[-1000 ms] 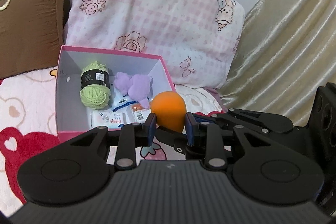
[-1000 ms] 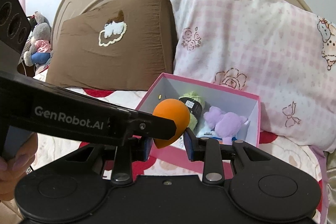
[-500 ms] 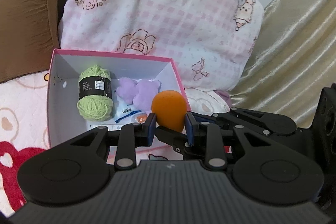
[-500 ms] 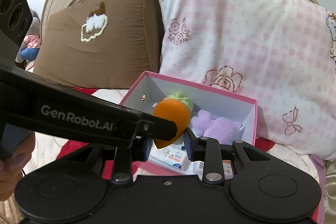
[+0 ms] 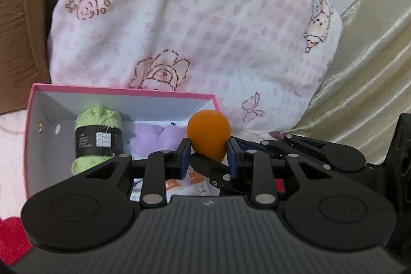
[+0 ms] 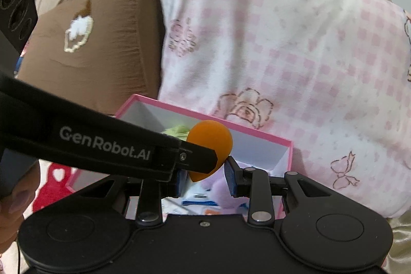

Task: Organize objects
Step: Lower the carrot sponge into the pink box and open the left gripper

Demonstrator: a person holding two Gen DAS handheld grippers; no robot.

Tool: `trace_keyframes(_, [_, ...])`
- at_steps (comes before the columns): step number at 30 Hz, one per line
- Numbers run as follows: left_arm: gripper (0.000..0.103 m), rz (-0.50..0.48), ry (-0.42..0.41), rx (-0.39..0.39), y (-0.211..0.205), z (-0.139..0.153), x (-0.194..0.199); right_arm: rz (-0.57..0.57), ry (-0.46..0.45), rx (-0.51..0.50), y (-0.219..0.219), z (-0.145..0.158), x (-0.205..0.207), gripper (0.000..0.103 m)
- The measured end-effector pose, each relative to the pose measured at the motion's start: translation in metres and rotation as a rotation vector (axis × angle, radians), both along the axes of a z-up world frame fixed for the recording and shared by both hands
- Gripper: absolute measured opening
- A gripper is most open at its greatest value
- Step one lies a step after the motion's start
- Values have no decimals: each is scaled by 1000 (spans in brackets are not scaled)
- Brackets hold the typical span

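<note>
Orange sponge (image 5: 208,131): egg-shaped, in the air over the right end of the pink box (image 5: 123,92), which lies on the bed.
Feel: I judge it light, soft and springy (a hard squeeze would just dent it), matte rather than slippery, and not fragile.
Where to hold: across the broad middle, since the pointed lower end could squirt out.
Left gripper (image 5: 208,148): fingers clenched on the sponge's sides.
Right gripper (image 6: 204,168): fingers narrow around the sponge's tip; I cannot tell if they press on it.
Inside the box: green yarn (image 5: 97,135) on the left, purple plush (image 5: 154,141) in the middle, flat packets (image 5: 185,184) on the floor.
In the way: the two grippers crowd each other, the box's near wall, and the checked pillow (image 5: 192,17) just behind.
</note>
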State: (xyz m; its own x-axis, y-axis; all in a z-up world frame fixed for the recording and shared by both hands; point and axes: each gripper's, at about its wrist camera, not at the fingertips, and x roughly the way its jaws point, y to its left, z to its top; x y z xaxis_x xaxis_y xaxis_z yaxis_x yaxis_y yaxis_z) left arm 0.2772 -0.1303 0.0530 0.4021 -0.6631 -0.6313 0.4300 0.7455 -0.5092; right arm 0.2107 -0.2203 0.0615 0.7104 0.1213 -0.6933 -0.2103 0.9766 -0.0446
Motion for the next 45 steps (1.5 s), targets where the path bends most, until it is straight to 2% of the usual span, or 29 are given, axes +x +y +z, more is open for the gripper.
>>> trace_keyframes(11, [27, 55, 71, 8, -22, -39, 50, -26, 76, -10, -19, -35, 56, 37])
trace_keyframes(16, [28, 66, 121, 1, -30, -57, 70, -56, 120, 34, -30, -50, 78, 38])
trace_keyframes(23, [29, 97, 181, -16, -37, -78, 80, -99, 161, 49, -41, -73, 91, 38])
trace_keyframes(28, [48, 96, 146, 3, -38, -71, 73, -127, 146, 74, -47, -74, 90, 38])
trace_keyframes(36, [54, 65, 86, 46, -26, -51, 48, -131, 124, 87, -51, -70, 74, 39])
trace_keyframes(41, [54, 53, 91, 87, -9, -41, 29, -107, 102, 96, -48, -60, 41, 39])
trace_keyframes(45, [55, 51, 62, 119, 5, -30, 13, -91, 68, 150, -47, -49, 9, 40])
